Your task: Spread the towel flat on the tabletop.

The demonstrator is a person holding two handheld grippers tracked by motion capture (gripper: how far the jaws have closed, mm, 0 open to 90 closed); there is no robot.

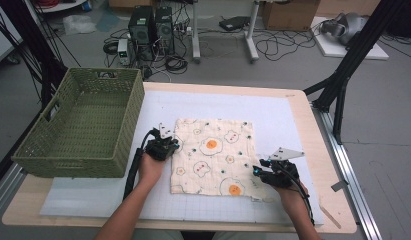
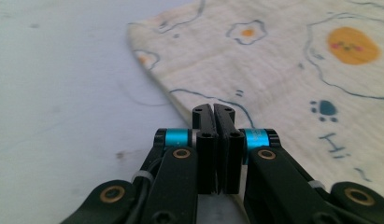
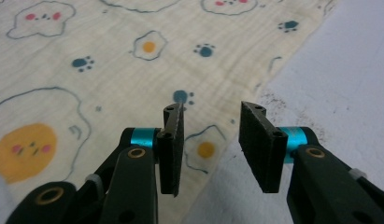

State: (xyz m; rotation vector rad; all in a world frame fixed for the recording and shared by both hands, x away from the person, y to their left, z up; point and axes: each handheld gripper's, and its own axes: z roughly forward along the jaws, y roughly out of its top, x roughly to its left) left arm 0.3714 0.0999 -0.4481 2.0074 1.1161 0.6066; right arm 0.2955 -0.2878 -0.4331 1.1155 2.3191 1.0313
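From my seat the tabletop (image 1: 303,107) takes up most of the high view, wood edges with a pale gridded mat on top. Next biggest is the green woven basket (image 1: 83,125) hanging off the 9 o'clock side, nothing visible inside it. The cloth (image 1: 213,156), cream with fried-egg and paw prints, lies flat around dead center of the mat, just beside the basket. My left gripper (image 1: 169,146) sits at the cloth's 9 o'clock edge; in the left gripper view its jaws are pressed together with the cloth's edge right at them, but I can't tell if any fabric is pinched between them. My right gripper (image 1: 256,171) is at the cloth's 4 o'clock corner, jaws partly apart and straddling that edge, with no pad pressing the fabric.
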